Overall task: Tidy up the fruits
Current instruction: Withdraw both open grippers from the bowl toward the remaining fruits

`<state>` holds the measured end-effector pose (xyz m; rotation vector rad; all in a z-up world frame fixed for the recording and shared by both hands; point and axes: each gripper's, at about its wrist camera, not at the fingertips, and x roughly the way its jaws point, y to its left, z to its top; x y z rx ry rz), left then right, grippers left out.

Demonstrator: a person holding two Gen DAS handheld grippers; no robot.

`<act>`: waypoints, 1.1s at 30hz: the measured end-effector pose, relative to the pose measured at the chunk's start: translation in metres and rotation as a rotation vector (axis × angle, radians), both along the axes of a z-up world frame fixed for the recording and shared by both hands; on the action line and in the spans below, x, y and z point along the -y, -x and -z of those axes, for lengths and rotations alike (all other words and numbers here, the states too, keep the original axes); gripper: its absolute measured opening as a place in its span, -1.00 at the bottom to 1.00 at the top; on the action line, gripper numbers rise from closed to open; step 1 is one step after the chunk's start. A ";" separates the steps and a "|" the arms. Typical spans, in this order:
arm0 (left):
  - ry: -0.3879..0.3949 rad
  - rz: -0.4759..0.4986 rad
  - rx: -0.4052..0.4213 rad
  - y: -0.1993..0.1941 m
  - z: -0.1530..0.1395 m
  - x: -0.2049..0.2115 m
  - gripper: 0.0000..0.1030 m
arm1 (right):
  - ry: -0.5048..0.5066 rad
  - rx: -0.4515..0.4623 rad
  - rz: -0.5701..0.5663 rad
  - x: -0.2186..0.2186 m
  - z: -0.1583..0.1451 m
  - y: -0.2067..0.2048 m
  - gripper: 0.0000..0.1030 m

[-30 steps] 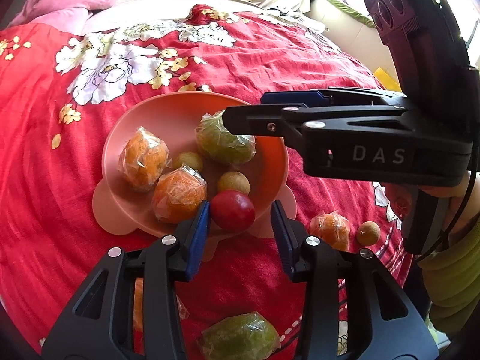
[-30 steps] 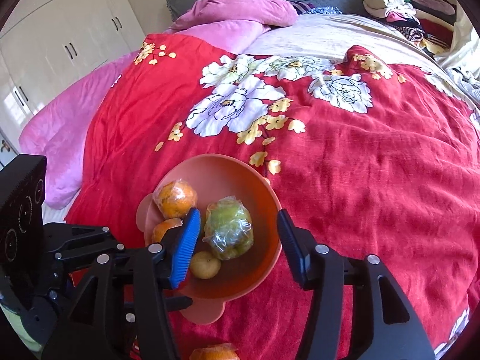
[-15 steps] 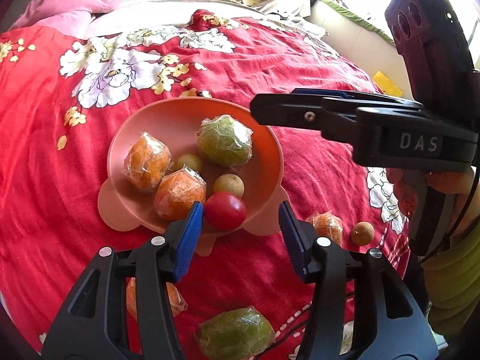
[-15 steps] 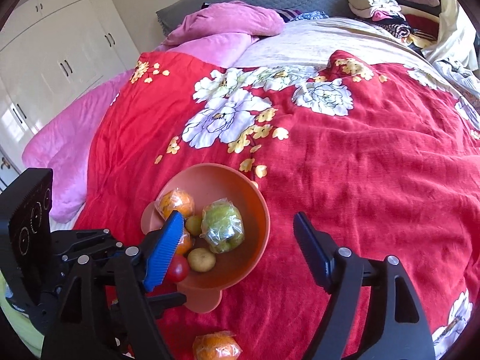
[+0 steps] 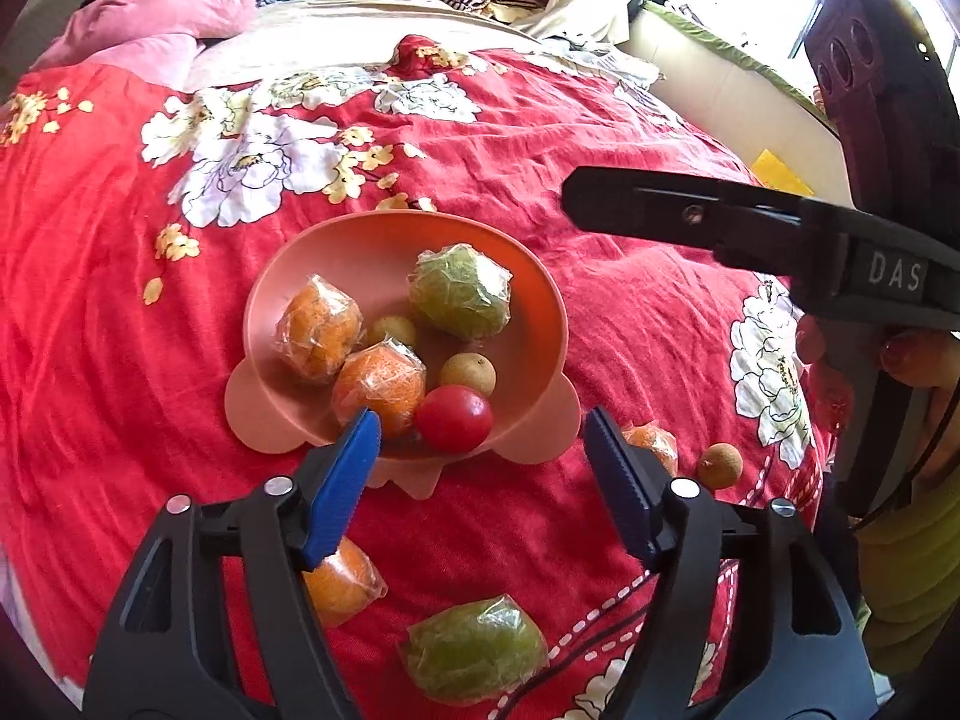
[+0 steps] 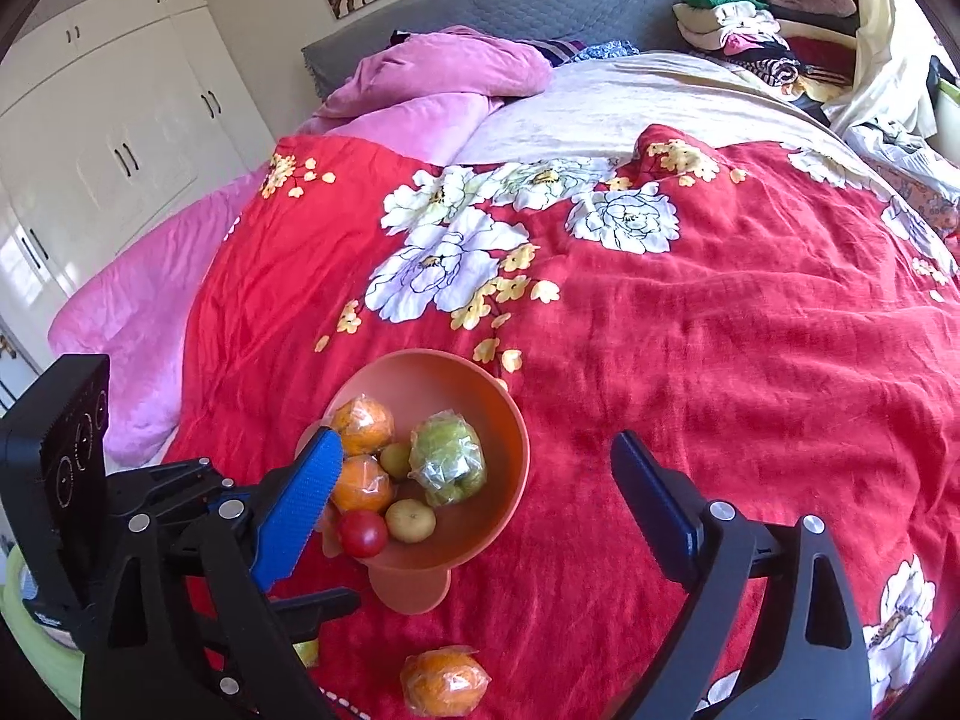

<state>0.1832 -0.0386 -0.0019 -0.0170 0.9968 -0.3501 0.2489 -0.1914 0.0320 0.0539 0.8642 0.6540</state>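
Six fruits sit in the peach plastic bowl with lobed feet (image 5: 543, 324): two film-wrapped oranges (image 5: 318, 330) at its left, one small yellow-green fruit (image 5: 393, 330) and one wrapped green citrus (image 5: 459, 291) behind, one tan round longan (image 5: 468, 373), and one glossy red tomato (image 5: 453, 418) at the near rim. On the red flowered bedspread (image 5: 90, 312) near the bed's near edge lie four more: one wrapped orange (image 5: 345, 585) at left, one wrapped green citrus (image 5: 474, 651), one smaller wrapped orange (image 5: 654, 441), one loose longan (image 5: 719, 465) at right. The left gripper (image 5: 480, 441) has just been opening, blue pads wide apart, nothing between them, the tomato just beyond. The right gripper (image 6: 474, 468) has also just spread wide, empty, over the bowl's right side. Right of the bowl the bedspread is bare right across. Pink quilt (image 6: 150, 312), grey headboard, white wardrobe doors at the left wall, folded clothes at the far right corner.
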 end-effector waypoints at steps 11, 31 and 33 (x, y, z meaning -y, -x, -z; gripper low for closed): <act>-0.005 -0.053 0.045 0.012 -0.017 -0.017 0.73 | -0.031 0.050 -0.005 0.006 -0.021 0.022 0.83; 0.017 -0.156 0.094 0.036 -0.037 -0.048 0.81 | -0.007 0.113 0.007 0.016 -0.036 0.060 0.86; 0.018 -0.159 0.094 0.038 -0.037 -0.050 0.81 | 0.004 0.118 0.008 0.015 -0.036 0.063 0.86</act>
